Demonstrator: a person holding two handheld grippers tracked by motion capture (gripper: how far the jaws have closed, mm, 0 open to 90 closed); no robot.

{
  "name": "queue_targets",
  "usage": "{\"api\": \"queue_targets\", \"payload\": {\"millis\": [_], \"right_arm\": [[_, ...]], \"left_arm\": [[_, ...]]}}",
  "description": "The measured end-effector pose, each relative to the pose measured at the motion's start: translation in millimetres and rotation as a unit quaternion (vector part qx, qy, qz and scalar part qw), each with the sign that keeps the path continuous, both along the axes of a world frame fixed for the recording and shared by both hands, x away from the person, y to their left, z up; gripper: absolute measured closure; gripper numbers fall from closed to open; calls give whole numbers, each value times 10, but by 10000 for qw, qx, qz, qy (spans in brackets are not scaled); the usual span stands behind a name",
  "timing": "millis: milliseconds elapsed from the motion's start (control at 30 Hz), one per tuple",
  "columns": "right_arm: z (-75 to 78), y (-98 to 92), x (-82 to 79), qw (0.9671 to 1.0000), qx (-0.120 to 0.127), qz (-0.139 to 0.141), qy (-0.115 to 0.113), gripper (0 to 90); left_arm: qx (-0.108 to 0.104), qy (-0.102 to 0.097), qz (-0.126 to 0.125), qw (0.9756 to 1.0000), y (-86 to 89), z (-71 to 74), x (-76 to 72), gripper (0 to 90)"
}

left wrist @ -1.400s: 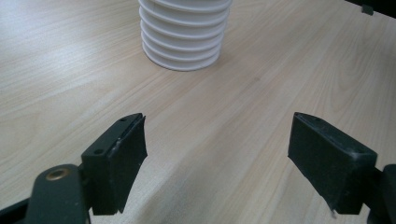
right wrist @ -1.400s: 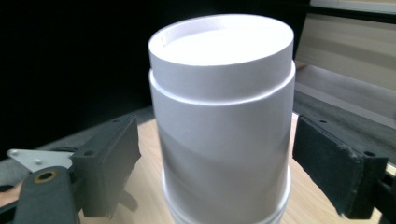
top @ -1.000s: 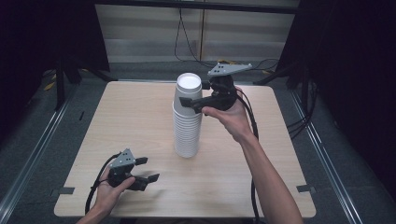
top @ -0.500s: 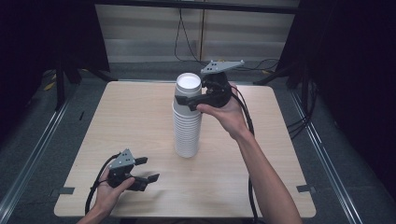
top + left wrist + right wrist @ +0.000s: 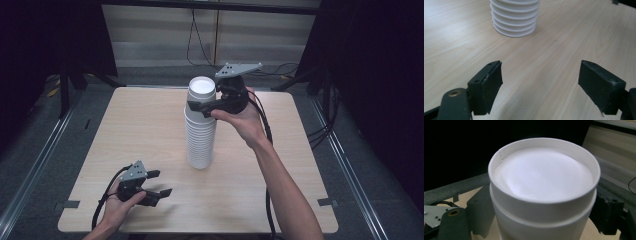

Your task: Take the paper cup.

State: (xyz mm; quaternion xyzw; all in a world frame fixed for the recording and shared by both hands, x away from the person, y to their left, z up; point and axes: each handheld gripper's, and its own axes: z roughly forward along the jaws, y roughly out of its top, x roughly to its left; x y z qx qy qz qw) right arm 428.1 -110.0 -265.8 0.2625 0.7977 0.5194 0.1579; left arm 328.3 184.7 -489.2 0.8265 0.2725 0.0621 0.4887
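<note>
**Right gripper clamps the top of the cup stack**

A tall stack of white cups [image 5: 200, 125] stands upright at the centre of the frame on the wooden surface [image 5: 150, 120], well clear of every edge. The right gripper [image 5: 200, 106] pinches the stack just below its top rim, one jaw on each side. The left gripper [image 5: 161, 183] rests at lower left near the front edge, its jaws spread around nothing. Bare wood lies between it and the stack's base.

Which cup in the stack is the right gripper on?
The top cup: the right gripper has its fingers on both sides, just under its rim. The other cups in the stack sit below, untouched.
</note>
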Motion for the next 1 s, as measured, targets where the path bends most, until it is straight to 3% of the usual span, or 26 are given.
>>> {"api": "queue_targets", "payload": {"millis": [67,467,800,1000], "right_arm": [[7,-5,-4,10000,23,7,-12,190],[90,2,-37,9999,44,5,-148,192],[205,-14,-96,9983,366,-6,-445,197],[227,-40,-103,9970,544,-34,-552,199]], "left_arm": [[-151,160,-9,9998,1,-12,3,192],[-87,22,-13,10000,-5,-8,8,184],[-126,47,149,9998,26,-10,28,158],[-113,57,102,9999,15,-10,19,158]]}}
